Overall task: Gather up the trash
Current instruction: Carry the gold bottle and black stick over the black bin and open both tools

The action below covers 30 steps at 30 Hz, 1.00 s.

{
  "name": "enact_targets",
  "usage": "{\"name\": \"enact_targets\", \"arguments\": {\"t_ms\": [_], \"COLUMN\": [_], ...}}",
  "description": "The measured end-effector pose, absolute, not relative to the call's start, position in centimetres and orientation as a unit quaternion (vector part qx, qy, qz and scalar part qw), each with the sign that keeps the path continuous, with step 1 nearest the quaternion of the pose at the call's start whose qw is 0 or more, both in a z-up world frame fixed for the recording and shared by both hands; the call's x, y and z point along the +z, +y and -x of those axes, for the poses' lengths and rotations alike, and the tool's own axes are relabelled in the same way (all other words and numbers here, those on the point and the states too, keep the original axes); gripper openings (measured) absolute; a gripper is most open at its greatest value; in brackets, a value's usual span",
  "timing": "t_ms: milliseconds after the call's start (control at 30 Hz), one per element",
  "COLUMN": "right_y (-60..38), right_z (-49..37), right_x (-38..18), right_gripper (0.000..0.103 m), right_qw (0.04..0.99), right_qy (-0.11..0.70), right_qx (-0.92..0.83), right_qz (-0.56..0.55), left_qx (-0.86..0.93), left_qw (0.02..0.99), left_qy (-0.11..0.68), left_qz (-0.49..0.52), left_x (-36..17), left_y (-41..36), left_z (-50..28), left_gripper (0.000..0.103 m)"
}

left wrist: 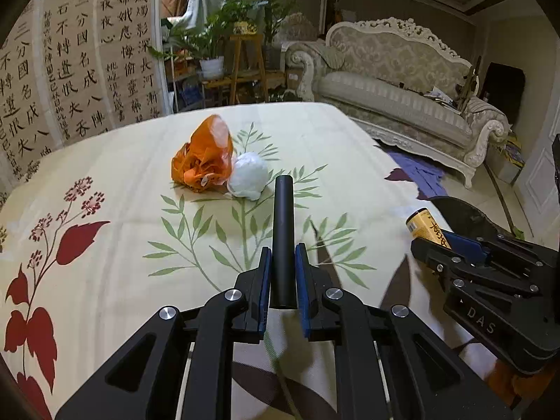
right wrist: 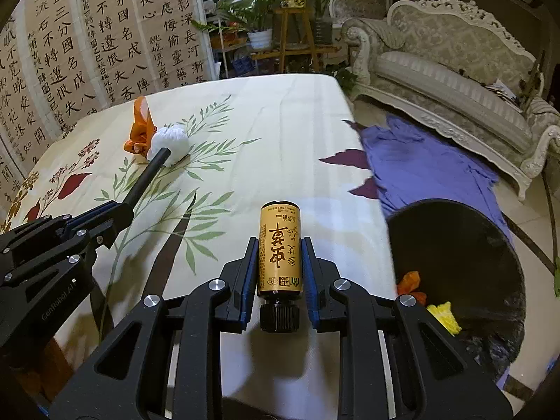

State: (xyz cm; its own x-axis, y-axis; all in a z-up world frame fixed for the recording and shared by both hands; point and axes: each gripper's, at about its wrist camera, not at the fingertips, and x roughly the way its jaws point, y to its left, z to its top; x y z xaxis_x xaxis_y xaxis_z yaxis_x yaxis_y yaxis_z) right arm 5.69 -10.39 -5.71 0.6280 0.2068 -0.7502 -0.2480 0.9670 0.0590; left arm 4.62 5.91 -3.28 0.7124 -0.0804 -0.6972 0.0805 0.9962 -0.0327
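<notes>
My left gripper (left wrist: 282, 257) is shut on a black tube (left wrist: 282, 238) that points forward over the table; both show at the left of the right wrist view (right wrist: 145, 178). My right gripper (right wrist: 280, 248) is shut on a yellow bottle (right wrist: 279, 248) with a black cap, held above the table's right edge; the bottle also shows in the left wrist view (left wrist: 427, 228). A crumpled orange bag (left wrist: 203, 157) and a white wad (left wrist: 248, 175) lie together on the tablecloth ahead of the tube. A black-lined bin (right wrist: 458, 245) stands beside the table and holds orange and yellow scraps.
The table (left wrist: 105, 161) has a cream floral cloth. A purple cloth (right wrist: 427, 161) lies on the floor by an ornate sofa (left wrist: 402, 94). Calligraphy panels (left wrist: 70, 52) stand behind the table, with potted plants (left wrist: 217, 42) on shelves.
</notes>
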Motion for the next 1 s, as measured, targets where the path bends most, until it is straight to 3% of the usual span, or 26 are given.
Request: {"name": "enact_targets", "arguments": {"t_ms": [1000], "right_y": [-26.5], "right_z": [-4.3], "right_x": [-4.8], "right_gripper": [0.023], "right_qw": [0.928], "right_qy": [0.369], "right_qx": [-0.056], "right_qz": [-0.003], "left_qx": [-0.159], "left_qw": [0.929], "left_qy": [0.331], "left_qz": [-0.044], "left_x": [-2.3], "left_y": [-10.0], "left_z": [-5.6], "left_gripper": [0.015]}}
